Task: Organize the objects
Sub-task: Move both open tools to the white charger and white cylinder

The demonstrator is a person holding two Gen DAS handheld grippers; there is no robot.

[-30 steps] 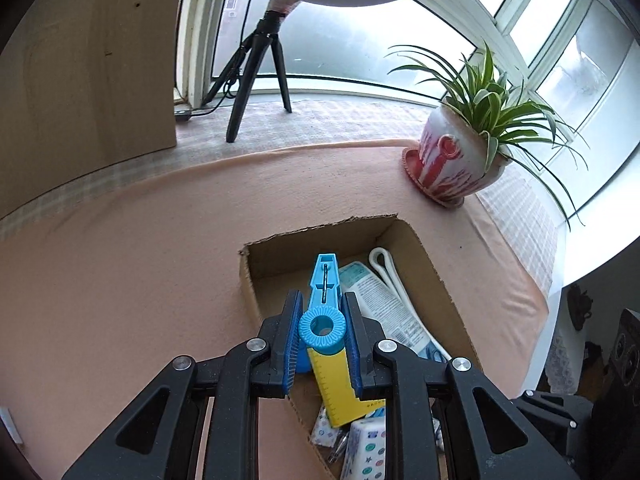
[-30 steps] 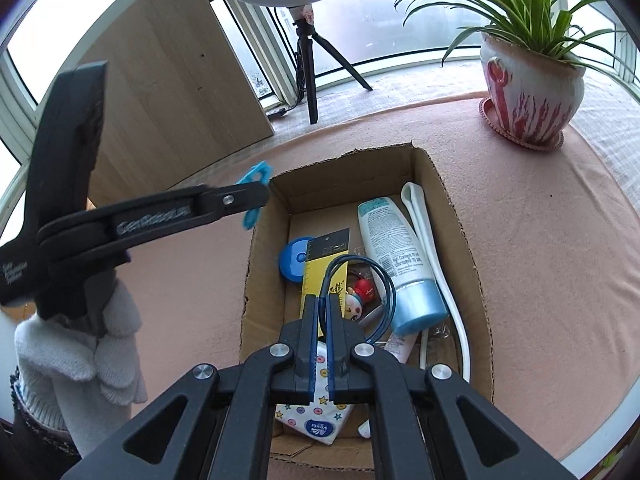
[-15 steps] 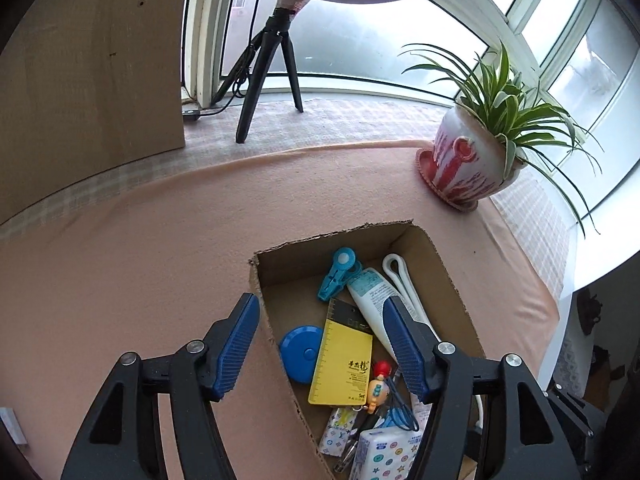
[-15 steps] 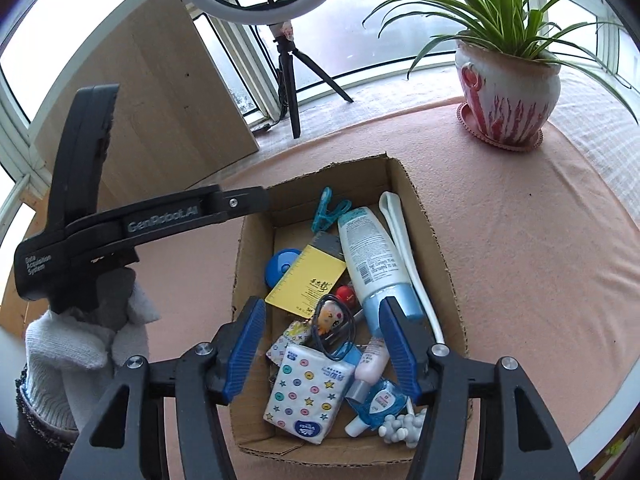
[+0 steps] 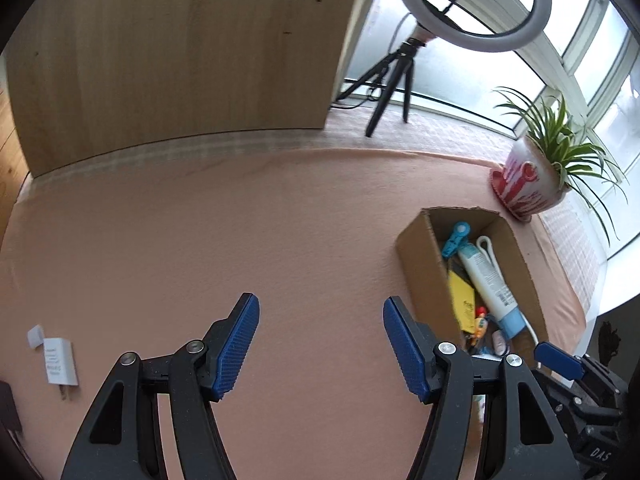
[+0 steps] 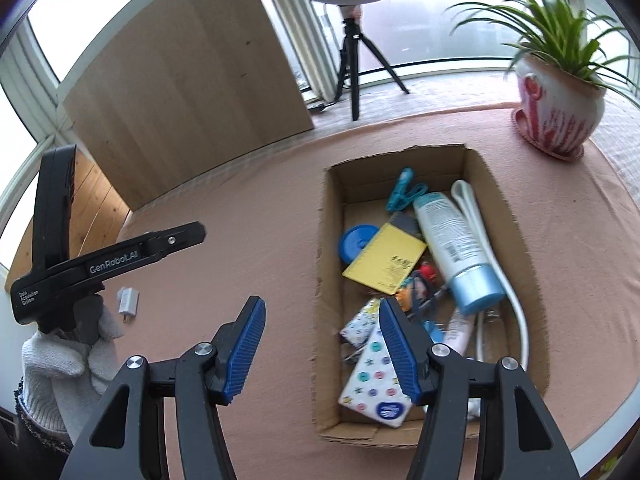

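A cardboard box (image 6: 516, 216) sits on the pink cloth, holding a blue clothes peg (image 6: 405, 194), a white and blue tube (image 6: 454, 240), a yellow notepad (image 6: 386, 258), a blue round case (image 6: 356, 240), a dotted tissue pack (image 6: 374, 386) and other small items. The same box (image 5: 418, 256) lies to the right in the left wrist view, with the peg (image 5: 454, 240) at its far end. My left gripper (image 5: 320, 344) is open over bare cloth, left of the box. My right gripper (image 6: 322, 350) is open and empty, over the box's near left wall. A white charger (image 5: 60, 362) lies far left.
A potted spider plant (image 6: 554, 108) on a red saucer stands beyond the box at the right. A ring light on a tripod (image 6: 352, 60) and a wooden panel (image 6: 184, 100) stand at the back. A gloved hand (image 6: 60, 364) holds the left gripper. The charger (image 6: 128, 300) lies by it.
My left gripper let go of the blue peg into the box, opened, and swung away left. My right gripper released the dark cord loop into the box, opened and drew back.
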